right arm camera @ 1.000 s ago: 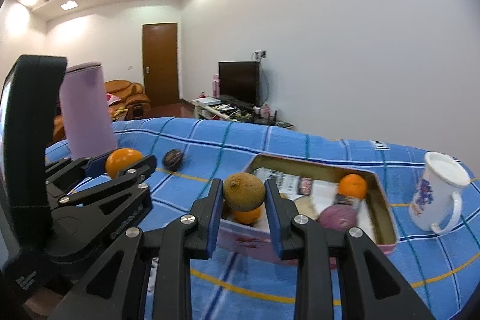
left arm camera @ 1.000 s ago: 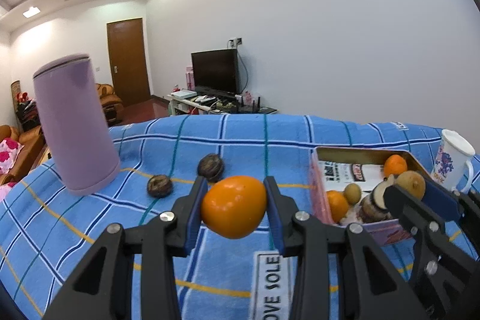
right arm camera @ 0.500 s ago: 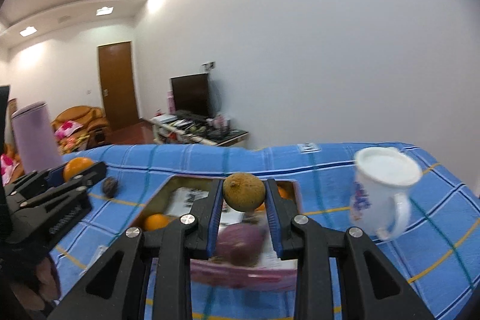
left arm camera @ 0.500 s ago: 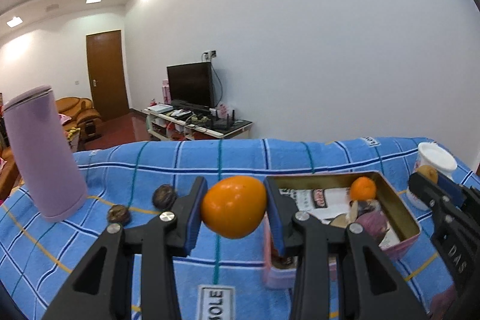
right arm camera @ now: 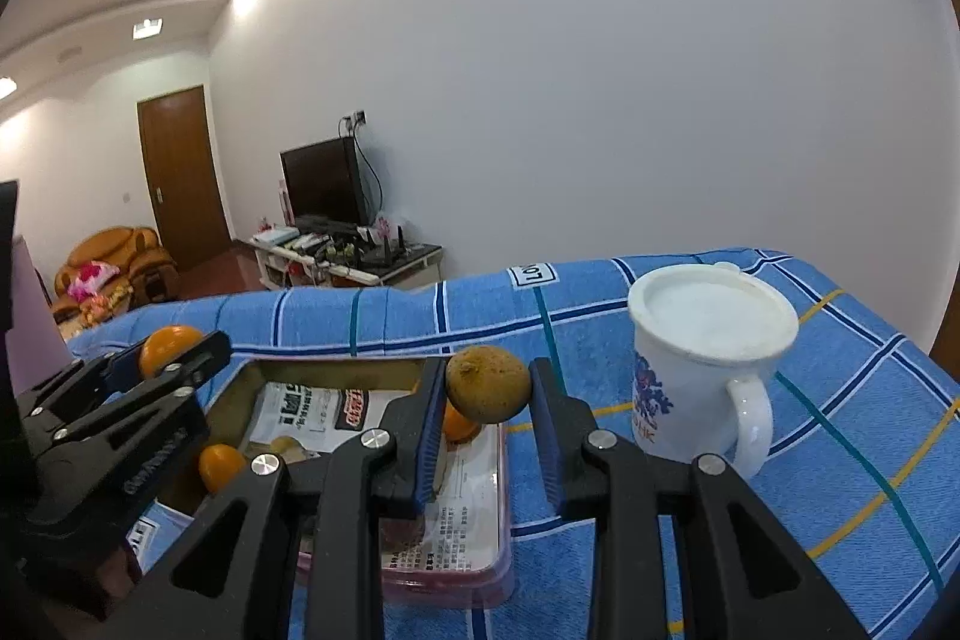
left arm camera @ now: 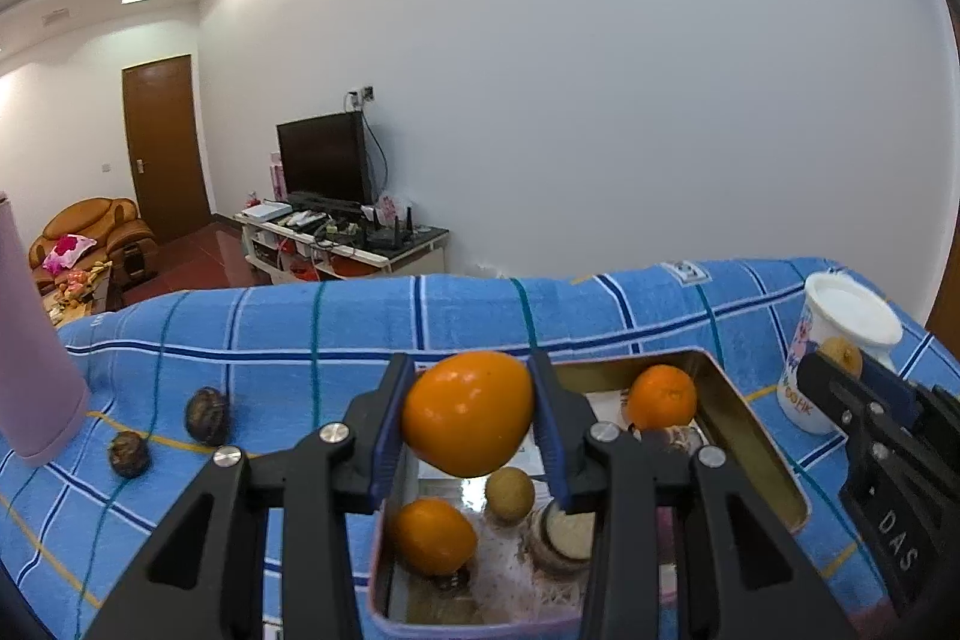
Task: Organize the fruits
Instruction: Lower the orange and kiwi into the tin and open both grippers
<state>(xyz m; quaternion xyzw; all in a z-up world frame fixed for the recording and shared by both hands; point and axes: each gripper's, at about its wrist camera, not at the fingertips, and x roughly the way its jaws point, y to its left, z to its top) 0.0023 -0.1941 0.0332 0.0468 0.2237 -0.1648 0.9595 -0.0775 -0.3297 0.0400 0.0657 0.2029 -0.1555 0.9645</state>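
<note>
The left hand-held gripper (left arm camera: 471,415) is clamped on a large orange (left arm camera: 467,412), its blue pads pressing both sides of the fruit, and holds it in the air above the near left part of the tin box (left arm camera: 771,451). The right hand-held gripper (right arm camera: 487,403) is closed tight on a brown round fruit (right arm camera: 487,383), carried over the right side of the same box. Inside the box lie a small orange (left arm camera: 662,396) at the far end, another orange (left arm camera: 433,536) near the front, a small yellowish fruit (left arm camera: 509,493) between them and printed paper (right arm camera: 312,409) on the bottom. The box rests on a table covered by a blue checked cloth (left arm camera: 336,328). To its left two dark wrinkled fruits (left arm camera: 207,415) lie on the cloth near a tall lilac cylinder (left arm camera: 30,370). To its right stands a white mug (right arm camera: 705,361) with its handle towards the near side.
</note>
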